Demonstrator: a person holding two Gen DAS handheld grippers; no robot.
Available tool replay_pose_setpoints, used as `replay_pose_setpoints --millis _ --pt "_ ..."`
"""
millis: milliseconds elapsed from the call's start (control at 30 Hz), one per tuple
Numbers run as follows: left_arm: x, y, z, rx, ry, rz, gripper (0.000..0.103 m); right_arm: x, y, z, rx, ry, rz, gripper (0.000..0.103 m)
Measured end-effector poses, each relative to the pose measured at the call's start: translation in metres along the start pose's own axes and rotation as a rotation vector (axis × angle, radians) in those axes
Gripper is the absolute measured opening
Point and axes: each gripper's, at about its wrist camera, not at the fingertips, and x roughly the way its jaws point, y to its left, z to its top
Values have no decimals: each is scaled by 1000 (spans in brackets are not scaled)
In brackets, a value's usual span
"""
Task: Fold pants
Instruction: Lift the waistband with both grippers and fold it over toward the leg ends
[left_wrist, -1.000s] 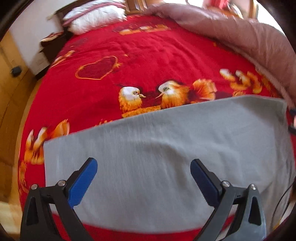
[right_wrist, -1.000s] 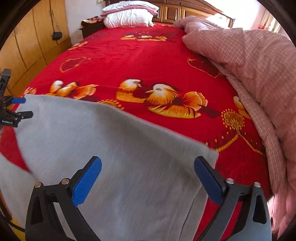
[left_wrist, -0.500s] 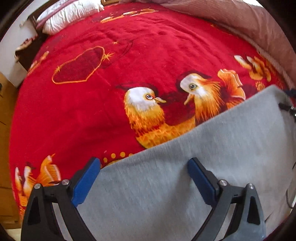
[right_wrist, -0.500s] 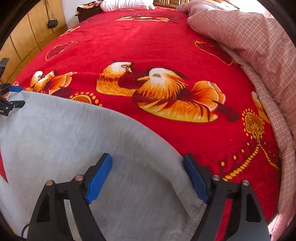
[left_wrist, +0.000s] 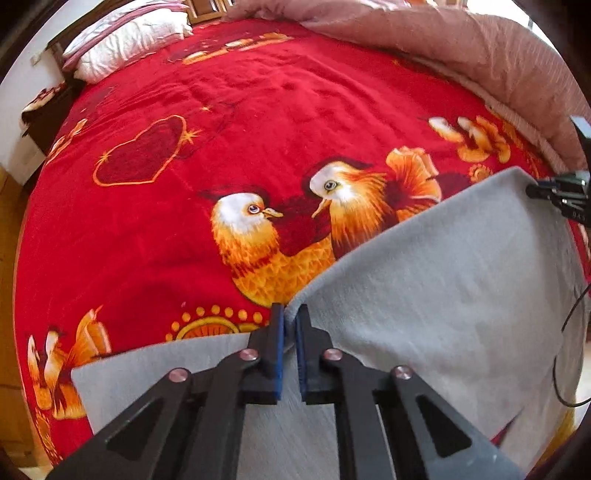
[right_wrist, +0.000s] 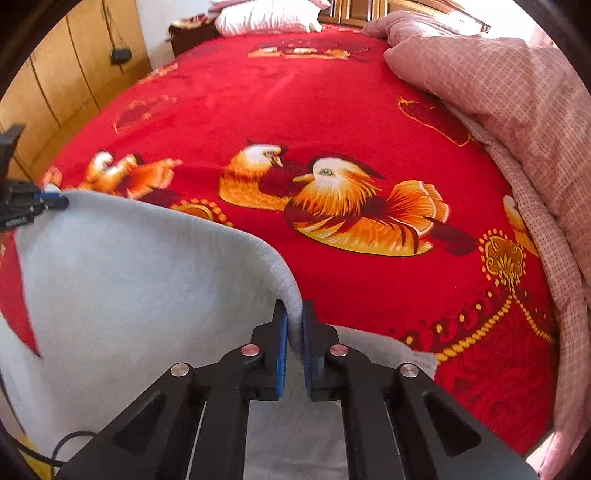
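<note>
Grey pants (left_wrist: 443, 280) lie spread over the near end of a red bedspread (left_wrist: 258, 122) with orange birds. My left gripper (left_wrist: 290, 314) is shut on the pants' far edge, which rises into a pinched ridge between the blue pads. In the right wrist view the pants (right_wrist: 129, 280) fill the lower left. My right gripper (right_wrist: 294, 310) is closing its jaws on that same far edge near the right corner, and the cloth is squeezed between the pads. Each view shows the other gripper at the picture's side: the right one (left_wrist: 554, 194) and the left one (right_wrist: 33, 206).
A pink checked quilt (right_wrist: 517, 92) is heaped along the bed's right side. White pillows (left_wrist: 125, 37) lie at the headboard. Wooden wardrobe doors (right_wrist: 55, 85) stand to the left of the bed. A black cable (left_wrist: 565, 350) hangs at the right.
Both grippers came forward and down to the pants' far edge and went from wide open to shut on it. The edge now stands up in a fold at each grip.
</note>
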Motion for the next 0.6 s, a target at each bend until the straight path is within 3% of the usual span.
replay_pose_setpoints --millis 300,600 --pt "-90 -30 -36 -24 -119 20 5 -79 16 -22 0 -96 56 7" --pt "-178 -74 -107 -81 -216 48 5 -142 42 -78 -67 -128 50 7"
